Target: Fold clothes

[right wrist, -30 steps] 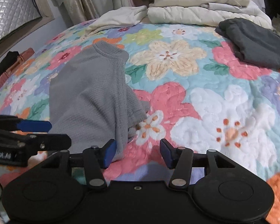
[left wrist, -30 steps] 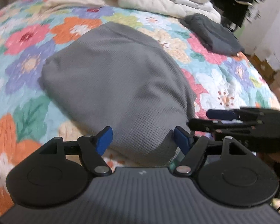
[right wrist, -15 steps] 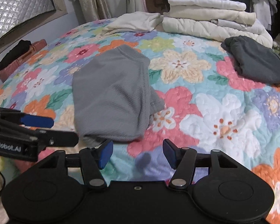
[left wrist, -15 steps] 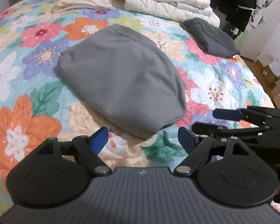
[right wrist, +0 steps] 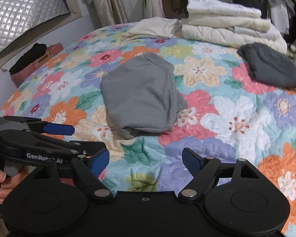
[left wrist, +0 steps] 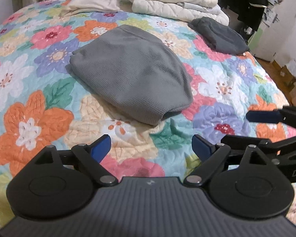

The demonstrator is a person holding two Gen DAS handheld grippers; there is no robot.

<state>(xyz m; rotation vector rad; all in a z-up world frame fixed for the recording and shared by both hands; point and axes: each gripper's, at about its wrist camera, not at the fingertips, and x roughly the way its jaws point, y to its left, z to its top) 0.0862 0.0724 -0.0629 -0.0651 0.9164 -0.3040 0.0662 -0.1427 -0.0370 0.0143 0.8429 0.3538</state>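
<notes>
A grey knit garment (left wrist: 132,73) lies folded in a compact bundle on the floral quilt (left wrist: 39,118); it also shows in the right wrist view (right wrist: 142,96). My left gripper (left wrist: 151,148) is open and empty, held back from the garment's near edge. My right gripper (right wrist: 146,158) is open and empty, also short of the garment. Each gripper appears in the other's view, the right gripper (left wrist: 274,126) at the right edge and the left gripper (right wrist: 55,136) at the left.
A folded dark grey garment (right wrist: 268,65) lies at the right of the bed. A stack of white and cream bedding (right wrist: 229,25) and a cream garment (right wrist: 154,27) sit at the far side. A black item on a brown box (right wrist: 33,59) is at the left edge.
Both grippers have pulled back and up from the grey garment, which now lies farther away as a folded bundle. Both stay open.
</notes>
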